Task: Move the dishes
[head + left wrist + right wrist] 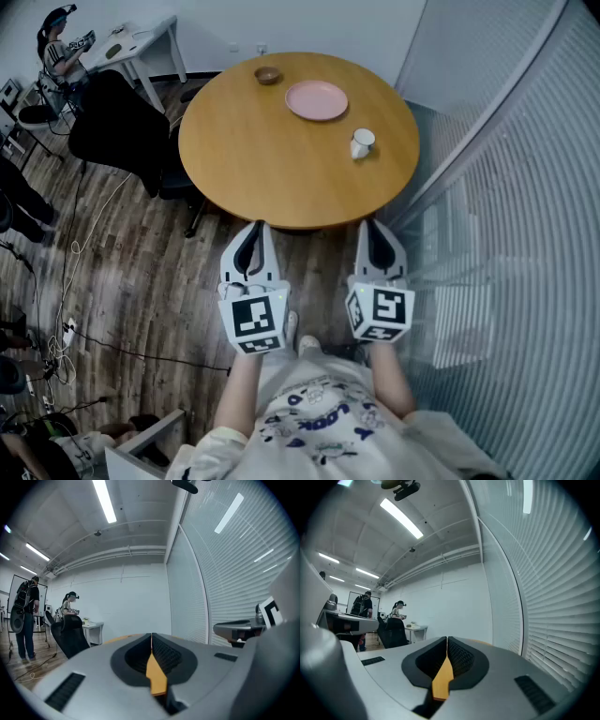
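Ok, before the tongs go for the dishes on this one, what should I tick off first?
1. Tongs empty: ok. The left tongs and right tongs hold nothing.
2. Tongs open for a grasp: not ok. Both are shut.
3. Dishes in sight: ok. The pink plate, white cup and brown bowl sit apart on the round table.
4. Path to the dishes: ok. Nothing stands between the tongs, held at the near edge, and the dishes.
5. Cup empty: cannot tell.
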Demonstrator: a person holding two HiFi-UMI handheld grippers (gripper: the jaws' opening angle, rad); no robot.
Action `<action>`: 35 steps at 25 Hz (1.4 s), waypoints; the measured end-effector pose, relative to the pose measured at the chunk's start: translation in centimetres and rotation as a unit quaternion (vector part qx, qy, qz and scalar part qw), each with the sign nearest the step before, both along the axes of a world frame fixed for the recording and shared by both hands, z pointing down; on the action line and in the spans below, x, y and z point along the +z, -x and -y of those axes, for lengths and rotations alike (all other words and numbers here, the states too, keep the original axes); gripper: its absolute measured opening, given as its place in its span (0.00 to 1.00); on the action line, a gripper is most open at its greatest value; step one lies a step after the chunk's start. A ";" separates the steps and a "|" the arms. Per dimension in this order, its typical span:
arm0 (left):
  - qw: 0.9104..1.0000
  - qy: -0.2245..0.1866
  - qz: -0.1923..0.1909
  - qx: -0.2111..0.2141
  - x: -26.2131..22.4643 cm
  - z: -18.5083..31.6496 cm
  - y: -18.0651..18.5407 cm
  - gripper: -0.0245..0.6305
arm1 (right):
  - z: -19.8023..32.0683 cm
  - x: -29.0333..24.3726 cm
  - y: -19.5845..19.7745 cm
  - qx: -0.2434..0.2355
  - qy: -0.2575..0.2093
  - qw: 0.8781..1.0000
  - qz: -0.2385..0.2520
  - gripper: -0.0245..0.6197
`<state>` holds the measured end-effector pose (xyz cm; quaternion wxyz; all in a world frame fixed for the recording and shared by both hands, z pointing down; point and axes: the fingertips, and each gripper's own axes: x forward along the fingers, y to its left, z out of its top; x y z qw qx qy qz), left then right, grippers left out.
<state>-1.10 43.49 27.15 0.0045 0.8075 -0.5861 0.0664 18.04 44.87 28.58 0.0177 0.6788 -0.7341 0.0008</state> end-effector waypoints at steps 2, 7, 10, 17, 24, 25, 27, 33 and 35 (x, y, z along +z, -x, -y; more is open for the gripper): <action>1.000 0.001 0.000 0.001 0.0 0.3 0.2 0.05 | 0.3 0.0 0.1 0.002 0.003 1.000 0.001 0.05; 1.000 0.001 0.001 0.002 0.2 1.6 0.6 0.05 | 1.5 0.6 0.4 0.007 0.010 1.000 0.002 0.05; 1.000 0.001 -0.001 0.004 0.4 2.6 0.9 0.05 | 2.2 0.8 0.6 0.013 0.011 1.000 0.004 0.05; 1.000 0.003 -0.005 0.012 0.2 6.2 1.9 0.05 | 5.4 0.4 0.9 0.034 0.007 0.999 0.003 0.05; 1.000 0.003 -0.010 0.022 0.5 10.0 3.9 0.05 | 8.5 0.8 2.3 0.049 0.009 0.999 0.002 0.05; 1.000 0.004 -0.011 0.023 0.6 10.5 4.1 0.05 | 8.9 0.8 2.6 0.050 0.009 0.999 0.000 0.05; 1.000 0.007 -0.011 0.027 0.7 11.5 4.5 0.05 | 9.6 0.8 3.0 0.055 0.012 0.998 -0.005 0.05; 0.999 0.020 -0.013 0.028 1.4 13.5 5.3 0.05 | 11.3 0.9 3.7 0.062 0.019 0.998 -0.013 0.05; 0.999 0.023 -0.015 0.027 1.5 14.1 5.4 0.05 | 12.0 0.8 3.8 0.064 0.022 0.998 -0.015 0.05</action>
